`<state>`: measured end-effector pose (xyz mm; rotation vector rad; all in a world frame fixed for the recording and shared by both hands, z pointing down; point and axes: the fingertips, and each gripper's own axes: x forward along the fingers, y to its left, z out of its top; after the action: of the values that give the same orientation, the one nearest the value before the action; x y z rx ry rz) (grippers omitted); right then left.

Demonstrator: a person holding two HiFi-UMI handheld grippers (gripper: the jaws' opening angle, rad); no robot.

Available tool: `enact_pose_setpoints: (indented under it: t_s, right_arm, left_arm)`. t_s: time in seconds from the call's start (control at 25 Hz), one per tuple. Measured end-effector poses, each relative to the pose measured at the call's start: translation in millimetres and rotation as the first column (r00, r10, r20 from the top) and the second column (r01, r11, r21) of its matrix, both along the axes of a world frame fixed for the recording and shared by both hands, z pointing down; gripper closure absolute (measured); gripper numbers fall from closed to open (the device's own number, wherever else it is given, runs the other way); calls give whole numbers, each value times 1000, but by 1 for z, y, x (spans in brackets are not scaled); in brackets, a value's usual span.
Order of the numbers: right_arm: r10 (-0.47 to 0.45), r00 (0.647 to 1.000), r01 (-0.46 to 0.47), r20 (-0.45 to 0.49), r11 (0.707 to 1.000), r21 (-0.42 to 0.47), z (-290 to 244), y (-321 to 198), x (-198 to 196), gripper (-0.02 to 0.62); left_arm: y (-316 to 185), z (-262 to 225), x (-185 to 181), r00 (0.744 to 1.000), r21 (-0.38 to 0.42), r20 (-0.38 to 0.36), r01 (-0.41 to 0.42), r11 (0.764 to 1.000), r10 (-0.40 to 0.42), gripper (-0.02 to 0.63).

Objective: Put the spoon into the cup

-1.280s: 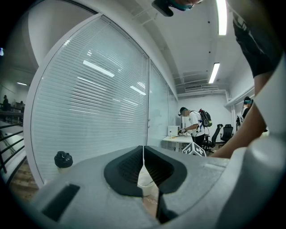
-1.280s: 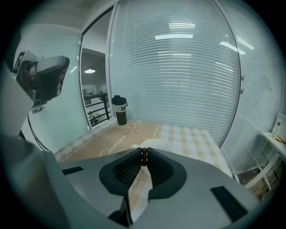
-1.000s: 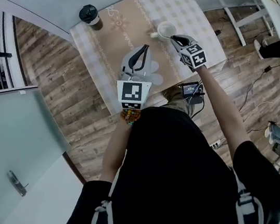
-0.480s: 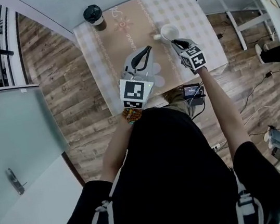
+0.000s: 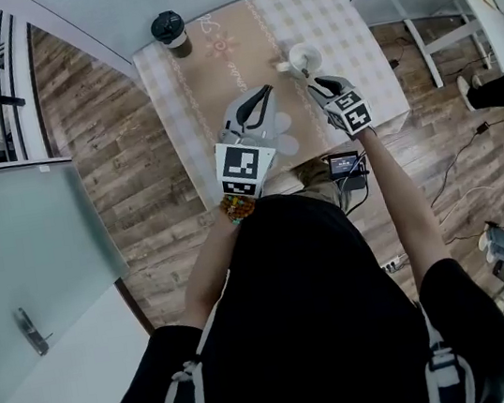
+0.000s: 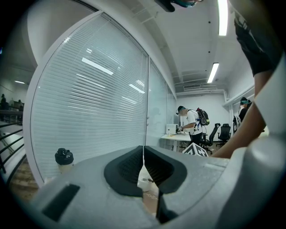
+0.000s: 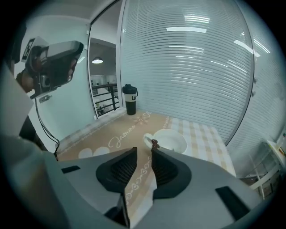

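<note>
Nearest, the right gripper (image 7: pixel 144 152) hangs low over the table. Its dark ribbed jaws stand a narrow gap apart with nothing between them; only the beige fabric table runner (image 7: pixel 111 136) shows through. The left gripper (image 6: pixel 143 150) is held beside it, jaws pressed together at the tips and empty.

Just beyond the right gripper, ahead and a touch to its right, stands the white round ceramic cup (image 7: pixel 172 142). It sits upright at the runner's edge beside the pale checked tablecloth (image 7: pixel 203 134), its handle turned left. The spoon (image 7: pixel 154 143) shows only as a small dark red knob poking up at the cup's near rim, close by the handle. I take it to be already leaning inside the cup, long axis tilted back toward the right gripper, though the rest is hidden. On that reading the task looks done, and what remains is a clean pull-back that does not clip that knob.

Should the spoon need resetting, the right gripper is the nearer one. From the head view the cup (image 5: pixel 304 57) lies just past the right gripper (image 5: pixel 316 84), while the left gripper (image 5: pixel 261 90) is off to the side.

Cursive script on the runner reads roughly "Jasmine". Farther off, at the table's far corner, stands a black lidded tumbler (image 7: pixel 130 99) — its white label print is too small to read. Behind it rises a glass wall with horizontal blinds (image 7: pixel 201 67).
</note>
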<state>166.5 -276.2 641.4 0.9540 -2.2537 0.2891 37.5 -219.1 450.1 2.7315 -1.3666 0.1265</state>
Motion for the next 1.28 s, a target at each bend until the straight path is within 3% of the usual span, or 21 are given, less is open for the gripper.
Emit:
enact_pose_setpoints:
  t_s: [0.48,0.76,1.04,1.28]
  right_arm:
    - [118,992,-119,54,993,9,-10,37,9,506]
    - [185,978,-192,93,979,74,-38,66,8,520]
    - [183,970,-208,161,965,160,-86,81,-7,518]
    - [184,961,-235,204,936,262,-134,98,-9,519]
  left_arm:
    - [20,0,3,997,4,3,-80,997,80,583]
    - [44,2,8,991,0,0,-131,991,131,583]
    - [56,-7,7,986,28,14,-167,986,167,583]
    - [63,-14,6,980,52,29,-196,979,195,583]
